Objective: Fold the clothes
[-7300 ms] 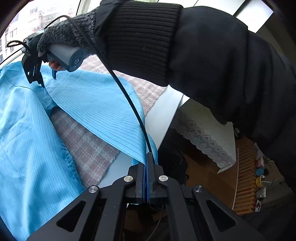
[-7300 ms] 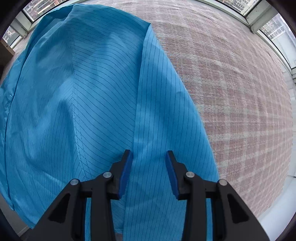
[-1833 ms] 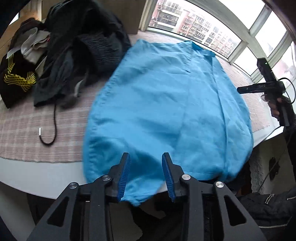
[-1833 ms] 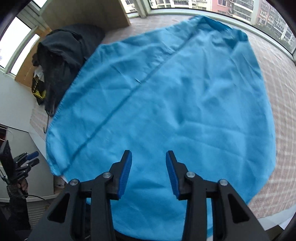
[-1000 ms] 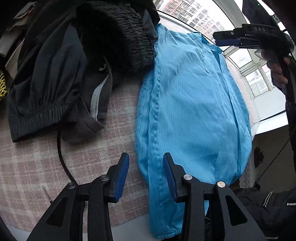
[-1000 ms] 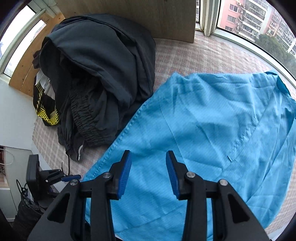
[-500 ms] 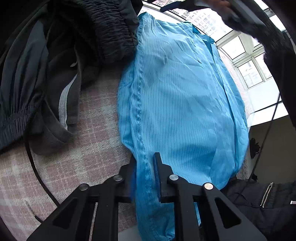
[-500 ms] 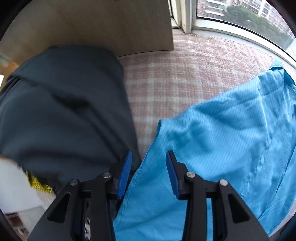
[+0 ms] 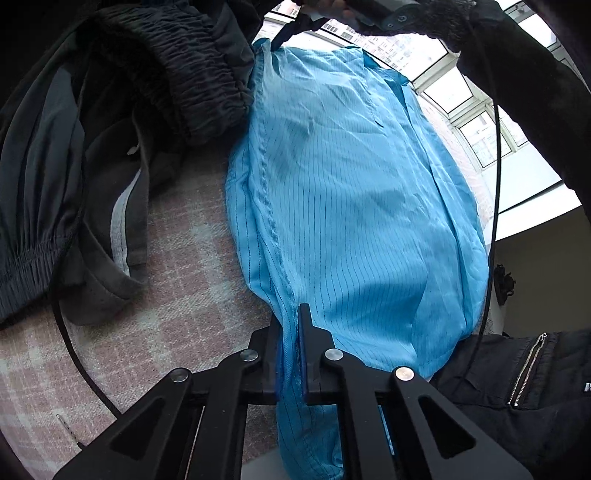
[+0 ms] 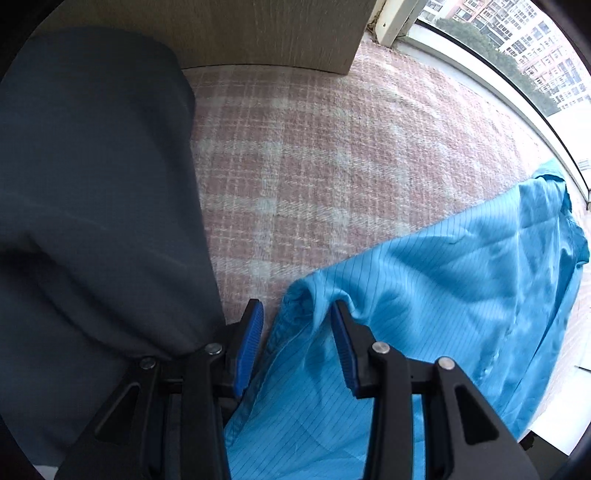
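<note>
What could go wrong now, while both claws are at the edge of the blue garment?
1. The right claw is open around a bunched corner of the blue garment, close to the dark clothes; closing may catch them too.
2. The left claw is closing on the seam edge only; a thin pinch may slip when lifted.

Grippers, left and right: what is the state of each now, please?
Left gripper: closing on the light blue pinstriped garment.
Right gripper: open, blue garment's edge between its fingers.

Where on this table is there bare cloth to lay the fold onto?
Bare plaid cloth lies between the dark clothes pile, the wooden panel and the blue garment. The side by the dark pile is crowded.
</note>
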`<state>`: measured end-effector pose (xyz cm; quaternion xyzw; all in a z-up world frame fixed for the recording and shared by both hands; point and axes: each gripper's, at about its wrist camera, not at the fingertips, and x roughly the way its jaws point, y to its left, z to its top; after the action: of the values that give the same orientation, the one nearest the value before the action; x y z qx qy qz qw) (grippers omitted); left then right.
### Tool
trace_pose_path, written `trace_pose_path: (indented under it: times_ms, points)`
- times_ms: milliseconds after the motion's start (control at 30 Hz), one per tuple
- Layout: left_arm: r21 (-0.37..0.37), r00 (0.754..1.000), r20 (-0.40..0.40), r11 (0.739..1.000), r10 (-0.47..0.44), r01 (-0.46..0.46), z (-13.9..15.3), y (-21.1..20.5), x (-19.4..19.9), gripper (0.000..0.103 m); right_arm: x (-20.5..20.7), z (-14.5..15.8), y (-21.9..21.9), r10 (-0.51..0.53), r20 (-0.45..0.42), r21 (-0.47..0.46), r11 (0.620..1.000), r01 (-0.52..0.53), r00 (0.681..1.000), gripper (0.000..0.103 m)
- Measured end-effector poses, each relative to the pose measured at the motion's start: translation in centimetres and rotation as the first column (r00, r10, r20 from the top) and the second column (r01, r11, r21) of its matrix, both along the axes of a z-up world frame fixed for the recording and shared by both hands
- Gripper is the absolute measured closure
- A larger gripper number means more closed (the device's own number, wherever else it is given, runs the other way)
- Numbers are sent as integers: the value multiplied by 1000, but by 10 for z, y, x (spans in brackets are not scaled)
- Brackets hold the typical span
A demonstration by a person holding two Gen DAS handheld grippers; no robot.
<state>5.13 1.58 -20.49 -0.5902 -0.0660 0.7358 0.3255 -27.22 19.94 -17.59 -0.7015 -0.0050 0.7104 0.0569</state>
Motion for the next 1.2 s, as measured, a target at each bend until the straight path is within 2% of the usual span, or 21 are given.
trace_pose_path:
  times_ms: [167,433,533,767,1000,1200]
  points:
    - [-11,1000,10,1000,8,-8,-4,3,-2,96,-1,-13,0,-10,31,-2,1000,10,999,65]
    - [-17,1000,7,1000,17,-17,-7,4,-1,97,10,-12,10,-39,-2,-57,998,39,999,65]
    - [-20,1000,-11,1000,9,-9,-5,5,1,99,15,-10,17,-45,-10,-69,997,44,999,77]
    - [-18,999,-52,1000,6,-7,5,9,6,101,28,-4,26,-47,-41,-119,992,42,998,96]
    - [-14,995,-100,1000,4,-5,29,16,18,101,56,13,46,-54,-91,-179,983,37,994,97]
    - [-20,990,-139,1000,11,-14,57,38,35,101,58,37,107,-89,-141,-273,961,48,986,98]
